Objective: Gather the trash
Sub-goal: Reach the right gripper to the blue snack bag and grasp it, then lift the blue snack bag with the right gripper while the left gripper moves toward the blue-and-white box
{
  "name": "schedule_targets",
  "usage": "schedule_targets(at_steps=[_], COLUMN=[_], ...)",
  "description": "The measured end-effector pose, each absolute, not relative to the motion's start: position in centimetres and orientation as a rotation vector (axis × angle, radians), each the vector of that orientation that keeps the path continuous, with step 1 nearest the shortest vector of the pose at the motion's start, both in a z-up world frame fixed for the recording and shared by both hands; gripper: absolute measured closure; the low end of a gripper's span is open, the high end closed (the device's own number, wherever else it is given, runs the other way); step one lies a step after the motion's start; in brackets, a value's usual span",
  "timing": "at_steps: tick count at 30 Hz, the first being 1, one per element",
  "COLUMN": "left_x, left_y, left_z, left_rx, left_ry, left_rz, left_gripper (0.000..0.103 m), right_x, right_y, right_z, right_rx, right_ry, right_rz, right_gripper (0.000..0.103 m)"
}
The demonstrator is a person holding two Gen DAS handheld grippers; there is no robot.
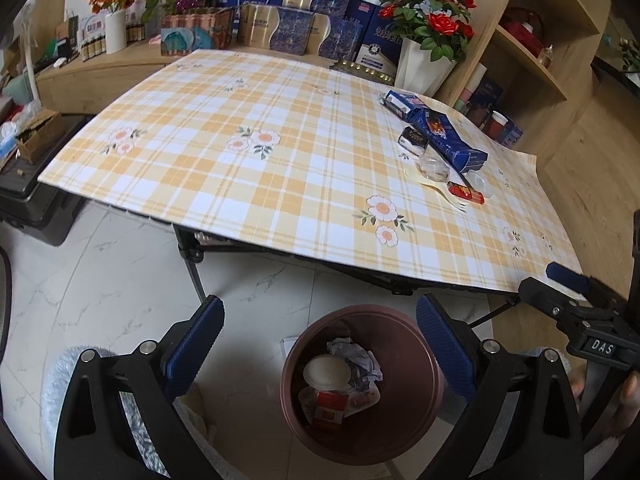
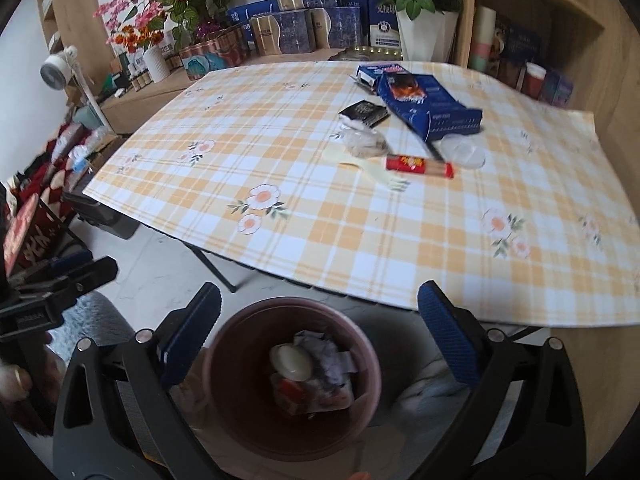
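The trash still to collect lies in a loose cluster on the far right part of the bench point(image 1: 256, 184), which is covered by a yellow-and-white plaid cloth with printed flowers. The long dark-blue cardboard carton point(image 1: 448, 136) point(image 2: 430, 106) lies flat with its long axis running diagonally, its open end toward the near right edge. A second, smaller blue-and-white box point(image 1: 400, 102) point(image 2: 374, 72) sits just behind it, touching its far end. Beside the carton's left flank lies a small black packet point(image 1: 412, 138) point(image 2: 364, 113). Nearer, a crumpled clear plastic wrapper point(image 1: 431, 168) point(image 2: 365, 142) rests on a cream plastic fork point(image 2: 376, 174), whose tines point toward the near right. The red cylindrical snack stick wrapper point(image 1: 466, 193) point(image 2: 418, 165) lies nearly crosswise to the carton, just beside a clear round plastic lid point(image 1: 480, 182) point(image 2: 464, 151).

Below the near edge of the bench, on the white marble floor, stands a round brown waste bin point(image 1: 432, 400) point(image 2: 224, 408) holding a pale round lid, crumpled paper and a red packet.

The left tongs point(image 1: 318, 344) hang above the bin, spread wide and empty. The right tongs point(image 2: 320, 340) are likewise spread wide over the bin, holding nothing.
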State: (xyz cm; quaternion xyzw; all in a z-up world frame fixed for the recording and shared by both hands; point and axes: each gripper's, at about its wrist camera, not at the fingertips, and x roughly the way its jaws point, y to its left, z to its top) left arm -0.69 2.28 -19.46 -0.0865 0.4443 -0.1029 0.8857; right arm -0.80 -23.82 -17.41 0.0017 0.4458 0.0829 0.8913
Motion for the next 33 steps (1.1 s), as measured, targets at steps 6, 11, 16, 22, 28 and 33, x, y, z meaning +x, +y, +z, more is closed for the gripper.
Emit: schedule_targets(at_steps=[6, 11, 16, 22, 28, 33], left_x=[0.5, 2.0, 4.0, 6.4, 7.8, 8.7], left_y=[1.9, 1.7, 2.0, 2.7, 3.5, 4.5], left_z=[-18.1, -17.0, -16.9, -18.1, -19.8, -21.3], left_rx=[-0.117, -0.069, -0.098, -0.151, -0.181, -0.215], left_ry=[0.868, 0.825, 0.817, 0.844, 0.885, 0.919], left_rz=[-0.230, -0.234, -0.225, -0.204, -0.185, -0.160], left_gripper=[0.009, 0.009, 0.009, 0.009, 0.009, 0.009], right_x=[1.6, 6.4, 13.8, 23.4, 29.7, 32.1], right_y=[-24.8, -26.0, -27.6, -28.2, -27.7, -26.6], right_z=[-16.6, -16.2, -16.2, -19.0, -22.4, -24.0], right_rx=[-0.112, -0.240, -0.377, -0.488, -0.524, -0.592], right_ry=[0.910, 0.980, 0.985, 1.053, 1.151, 1.147], right_rz=[0.139, 0.077, -0.029, -0.087, -0.130, -0.188], right_gripper=[0.006, 0.006, 0.006, 0.007, 0.010, 0.020])
